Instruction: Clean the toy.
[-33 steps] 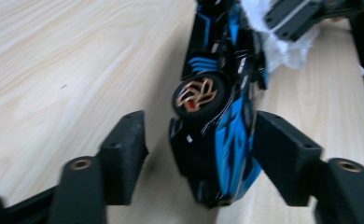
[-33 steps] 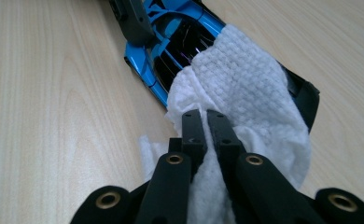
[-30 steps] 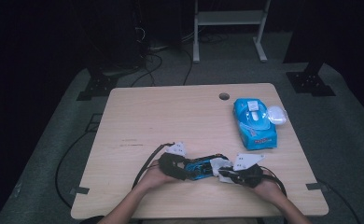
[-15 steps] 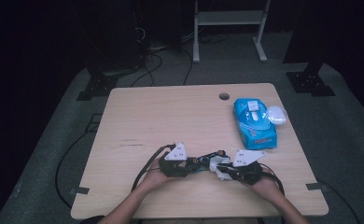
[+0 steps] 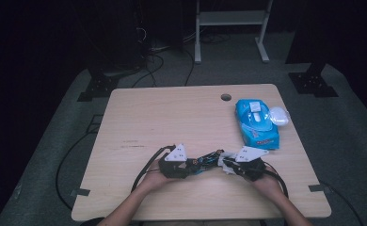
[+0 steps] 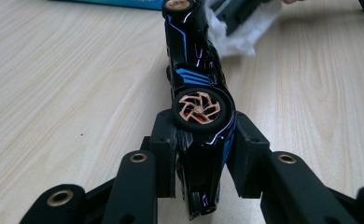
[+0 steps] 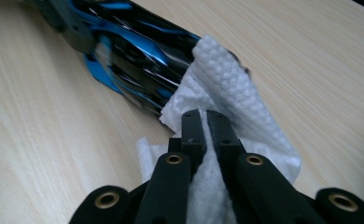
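On the wooden desk (image 5: 172, 117), near its front edge, the left tongs (image 6: 203, 154) clamp a black-and-blue toy car (image 6: 196, 93) on its side. The right tongs (image 7: 206, 123), closed on a white wipe (image 7: 227, 88), press it against the car; wiping seems underway, unfinished.

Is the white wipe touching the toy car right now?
Touching. In the right gripper view the white wipe, pinched in the right hand-held gripper, lies draped against the toy car.
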{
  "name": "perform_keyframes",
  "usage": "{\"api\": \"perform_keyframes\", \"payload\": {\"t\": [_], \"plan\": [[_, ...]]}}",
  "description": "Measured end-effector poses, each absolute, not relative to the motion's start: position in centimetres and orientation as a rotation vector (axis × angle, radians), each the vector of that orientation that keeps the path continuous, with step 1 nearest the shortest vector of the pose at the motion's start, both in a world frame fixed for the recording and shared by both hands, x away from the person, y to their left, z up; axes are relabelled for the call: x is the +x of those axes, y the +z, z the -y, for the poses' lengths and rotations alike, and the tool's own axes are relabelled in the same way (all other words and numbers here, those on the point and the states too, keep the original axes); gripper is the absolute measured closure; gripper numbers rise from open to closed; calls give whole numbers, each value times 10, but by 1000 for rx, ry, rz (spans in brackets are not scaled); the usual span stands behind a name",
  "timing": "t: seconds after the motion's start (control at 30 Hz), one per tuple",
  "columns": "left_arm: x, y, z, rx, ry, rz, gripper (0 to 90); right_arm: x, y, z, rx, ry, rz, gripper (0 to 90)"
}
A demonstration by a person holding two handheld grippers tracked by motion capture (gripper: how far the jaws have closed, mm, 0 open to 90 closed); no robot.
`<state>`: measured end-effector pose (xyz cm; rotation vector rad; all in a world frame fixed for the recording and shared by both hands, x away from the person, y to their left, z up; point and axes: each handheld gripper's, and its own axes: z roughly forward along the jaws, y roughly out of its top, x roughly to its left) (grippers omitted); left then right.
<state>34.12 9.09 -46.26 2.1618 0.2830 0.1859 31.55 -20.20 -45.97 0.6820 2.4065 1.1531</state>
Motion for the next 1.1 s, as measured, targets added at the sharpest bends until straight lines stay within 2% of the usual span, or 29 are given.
{"api": "perform_keyframes", "payload": {"t": [0.4,0.6,0.93,1.1], "plan": [[343,-463,-92,2157,189,-294,659,313,-447,188,660,1291,-2391,857],[343,-462,-91,2167,221,-281,659,324,-429,199,731,1390,-2303,855],[346,-461,-91,2178,219,-256,657,337,-418,191,780,1490,-2243,854],[353,-459,-93,2200,189,-232,658,351,-430,188,859,1395,-2347,775]]}}
